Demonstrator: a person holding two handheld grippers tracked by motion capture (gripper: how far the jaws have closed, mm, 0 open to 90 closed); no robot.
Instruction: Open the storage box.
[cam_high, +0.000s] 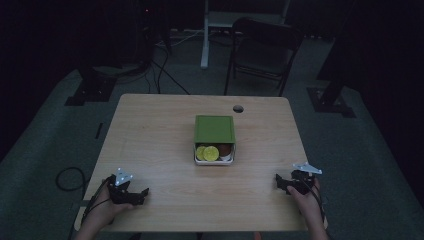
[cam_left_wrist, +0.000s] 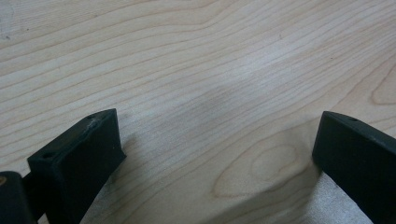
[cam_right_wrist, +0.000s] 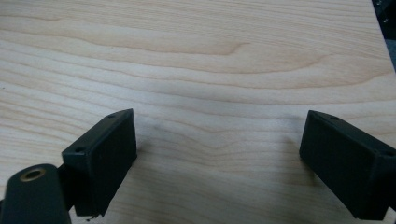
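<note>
box (cam_high: 215, 140): at surface (cam_high: 150, 130) centre; lid (cam_high: 214, 129) laid over its rear part
round items (cam_high: 210, 153): in box, front part
left tool (cam_high: 131, 192): near-left of surface
right tool (cam_high: 286, 183): near-right of surface
chair (cam_high: 265, 50): behind surface

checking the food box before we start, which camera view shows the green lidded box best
The high view: the box sits mid-table, its green lid slid back so round yellow and brown items show at the front. The left gripper view and right gripper view look at bare wood between open jaws, so they tell nothing about it.
</note>
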